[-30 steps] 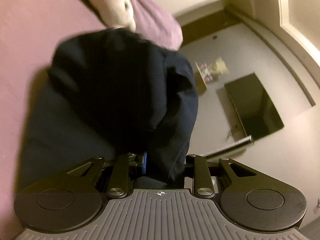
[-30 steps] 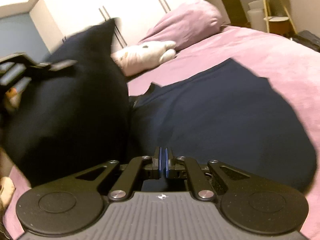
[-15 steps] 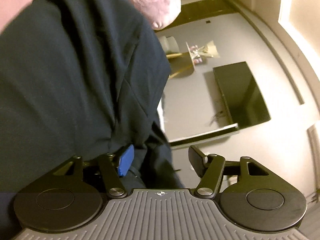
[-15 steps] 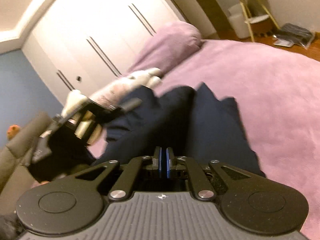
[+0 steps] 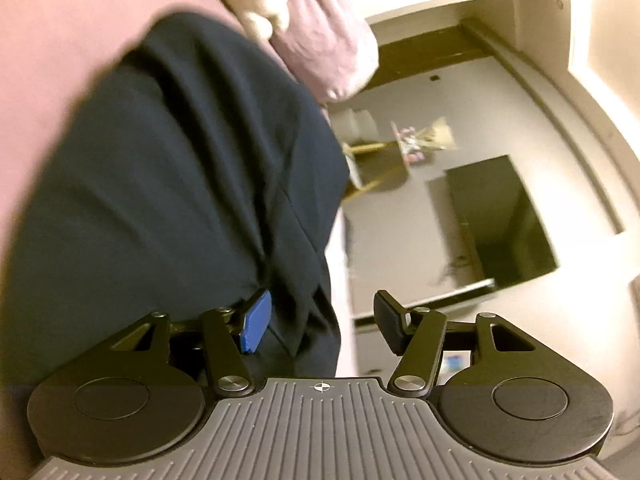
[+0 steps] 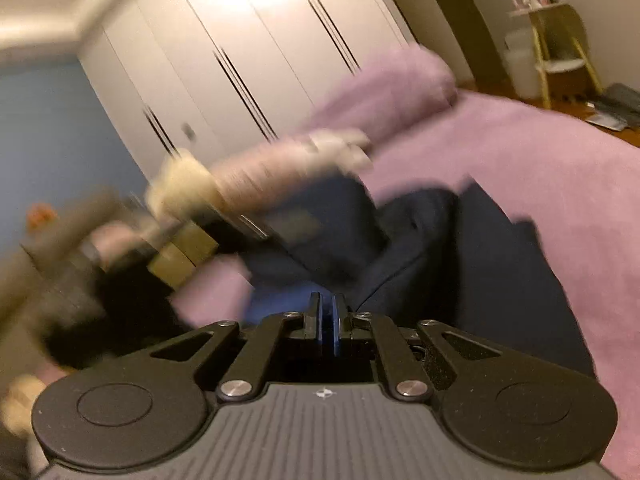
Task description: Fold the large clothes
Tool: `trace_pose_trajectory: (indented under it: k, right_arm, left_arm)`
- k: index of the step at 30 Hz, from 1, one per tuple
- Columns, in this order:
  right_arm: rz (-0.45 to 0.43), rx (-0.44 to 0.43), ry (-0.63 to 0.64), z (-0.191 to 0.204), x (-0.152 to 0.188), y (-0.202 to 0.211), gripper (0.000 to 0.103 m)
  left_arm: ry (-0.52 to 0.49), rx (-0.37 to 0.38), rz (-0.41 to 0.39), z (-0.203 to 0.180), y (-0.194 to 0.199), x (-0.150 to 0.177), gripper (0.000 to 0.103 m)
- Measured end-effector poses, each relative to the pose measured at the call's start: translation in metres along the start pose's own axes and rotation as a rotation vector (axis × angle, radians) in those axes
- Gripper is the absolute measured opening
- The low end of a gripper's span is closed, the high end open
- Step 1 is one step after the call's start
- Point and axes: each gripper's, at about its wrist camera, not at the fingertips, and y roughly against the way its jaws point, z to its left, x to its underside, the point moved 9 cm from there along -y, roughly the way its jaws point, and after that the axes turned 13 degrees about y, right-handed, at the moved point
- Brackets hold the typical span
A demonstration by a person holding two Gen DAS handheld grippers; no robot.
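Note:
A large dark navy garment [image 5: 168, 184] lies folded over on the pink bed [image 5: 60, 40]. My left gripper [image 5: 320, 324] is open, its jaws wide apart; garment cloth lies loose between them, beside the blue left pad [image 5: 256, 320]. In the right wrist view the garment [image 6: 460, 264] lies bunched ahead on the bed [image 6: 540, 168]. My right gripper [image 6: 328, 320] has its pads almost together, a thin gap between them; whether cloth is pinched there is hidden. The left gripper [image 6: 192, 240] shows blurred at the garment's left edge.
A pink pillow [image 6: 392, 88] and a white plush toy [image 6: 304, 156] lie at the bed's head. White wardrobe doors [image 6: 248, 40] stand behind. A yellow shelf stand [image 6: 560, 52] stands at the far right. A dark screen [image 5: 500, 216] hangs on the wall.
My left gripper opened and let go of the garment, which dropped folded over onto the bed. My right gripper stayed shut and swung so the view turned toward the wardrobe.

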Motion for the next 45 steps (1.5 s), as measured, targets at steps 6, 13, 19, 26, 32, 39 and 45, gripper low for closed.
trace_pose_trajectory:
  k: [6,13,19,26,32,39,45]
  right_arm:
    - [0.098,0.067,-0.046,-0.041,0.036,-0.019,0.000]
    - [0.104,0.036,-0.045,-0.044,0.036,-0.023,0.000]
    - [-0.006,-0.062,-0.181,-0.048,-0.010,0.000,0.042]
    - [0.147,-0.204,-0.313,-0.039,-0.015,-0.062,0.048]
    - [0.085,-0.005,0.059,-0.005,-0.035,-0.043,0.020]
    - [0.089,0.222,0.175,-0.039,-0.021,-0.026,0.019]
    - [0.044,0.206,0.130,-0.069,0.003,-0.042,0.022]
  left_arm:
    - [-0.137,-0.217,-0.289,0.019,0.055,-0.043,0.073]
    - [-0.042,-0.271,-0.233,0.042,0.021,-0.055,0.075]
    - [-0.115,-0.280,-0.199,0.042,0.023,-0.047,0.075]
    - [-0.180,-0.327,-0.199,0.034,0.020,-0.040,0.075]
    - [-0.243,-0.312,-0.179,0.008,0.018,-0.022,0.072]
    - [-0.326,-0.310,-0.153,-0.014,-0.019,0.011,0.072]
    - [-0.402,-0.370,-0.191,-0.011,-0.043,0.019,0.077]
